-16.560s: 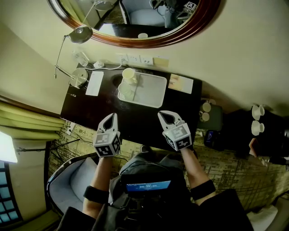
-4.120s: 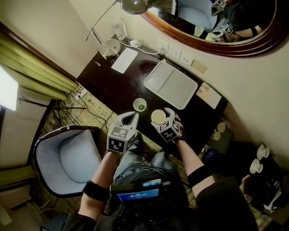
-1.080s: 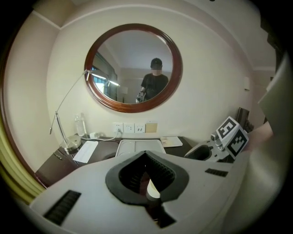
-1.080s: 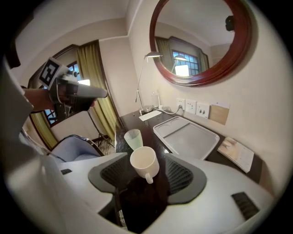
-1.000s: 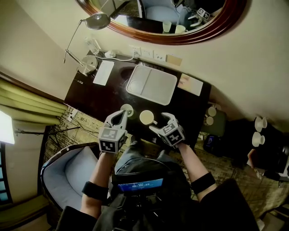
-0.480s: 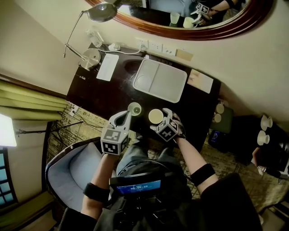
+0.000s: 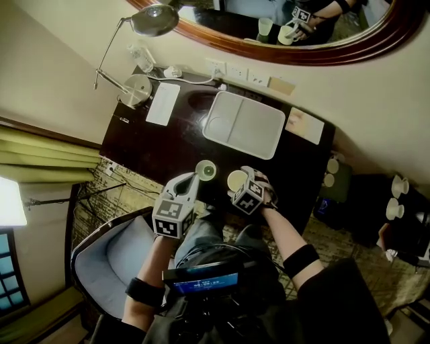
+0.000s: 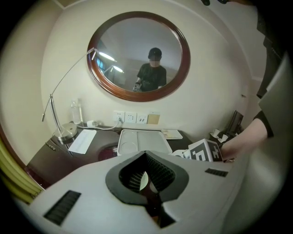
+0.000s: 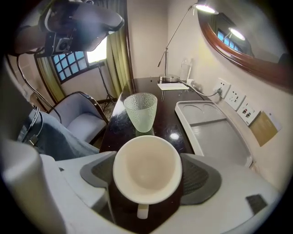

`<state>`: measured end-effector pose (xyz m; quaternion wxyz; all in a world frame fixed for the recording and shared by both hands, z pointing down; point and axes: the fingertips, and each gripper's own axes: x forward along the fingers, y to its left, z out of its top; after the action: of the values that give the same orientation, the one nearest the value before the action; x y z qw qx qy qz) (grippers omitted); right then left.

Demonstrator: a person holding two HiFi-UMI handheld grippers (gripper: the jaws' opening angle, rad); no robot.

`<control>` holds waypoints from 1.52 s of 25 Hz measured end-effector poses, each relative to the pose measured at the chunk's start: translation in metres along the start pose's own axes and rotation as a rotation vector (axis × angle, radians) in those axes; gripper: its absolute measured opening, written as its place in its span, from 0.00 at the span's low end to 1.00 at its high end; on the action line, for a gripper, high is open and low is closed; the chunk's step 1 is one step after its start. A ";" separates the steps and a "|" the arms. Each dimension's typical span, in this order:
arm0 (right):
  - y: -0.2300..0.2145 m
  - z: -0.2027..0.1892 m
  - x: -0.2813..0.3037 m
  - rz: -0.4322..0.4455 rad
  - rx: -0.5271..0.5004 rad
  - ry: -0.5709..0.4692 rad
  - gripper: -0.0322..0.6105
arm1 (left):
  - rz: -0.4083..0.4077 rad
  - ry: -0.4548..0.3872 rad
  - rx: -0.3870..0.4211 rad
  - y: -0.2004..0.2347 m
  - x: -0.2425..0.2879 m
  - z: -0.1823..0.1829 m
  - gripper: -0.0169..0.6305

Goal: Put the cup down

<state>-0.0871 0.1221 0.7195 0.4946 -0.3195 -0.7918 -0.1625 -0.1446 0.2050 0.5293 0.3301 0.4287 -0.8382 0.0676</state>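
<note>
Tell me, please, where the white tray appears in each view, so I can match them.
Head view: white tray, just above centre.
Left gripper view: white tray, at centre.
Right gripper view: white tray, right of centre.
Shared landmark: the desk lamp, upper left in the head view, left in the left gripper view, top centre in the right gripper view.

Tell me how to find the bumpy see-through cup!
Look at the dark desk under the big round mirror. Near its front edge, before the white tray, two cups stand side by side. The glass is the one toward the lamp: pale green, dimpled, no handle, unlike the plain white mug.
</note>
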 end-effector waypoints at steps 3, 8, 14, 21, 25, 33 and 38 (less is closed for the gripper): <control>0.001 -0.004 0.003 0.005 0.000 0.005 0.71 | -0.010 0.006 -0.008 0.002 0.006 -0.003 0.03; -0.004 -0.003 -0.002 0.027 0.032 -0.007 0.71 | -0.042 0.007 -0.017 -0.002 0.020 -0.004 0.03; -0.032 0.019 -0.028 0.012 0.008 -0.038 0.71 | -0.074 0.004 0.004 -0.008 0.040 0.002 0.03; -0.107 0.077 -0.056 -0.062 -0.079 -0.089 0.71 | -0.085 -0.022 0.060 -0.004 0.062 0.024 0.03; -0.154 0.108 -0.052 -0.083 -0.115 -0.087 0.71 | -0.090 -0.033 0.103 0.001 0.076 0.041 0.03; -0.229 0.162 -0.020 -0.114 -0.121 -0.092 0.71 | -0.097 -0.047 0.148 0.010 0.109 0.068 0.03; -0.260 0.177 0.006 -0.129 -0.090 -0.087 0.71 | -0.108 -0.030 0.154 0.019 0.124 0.068 0.03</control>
<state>-0.3821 0.0324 0.6591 0.4331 -0.2965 -0.8234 -0.2156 -0.2439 0.1063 0.5559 0.2868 0.4985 -0.8110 0.1075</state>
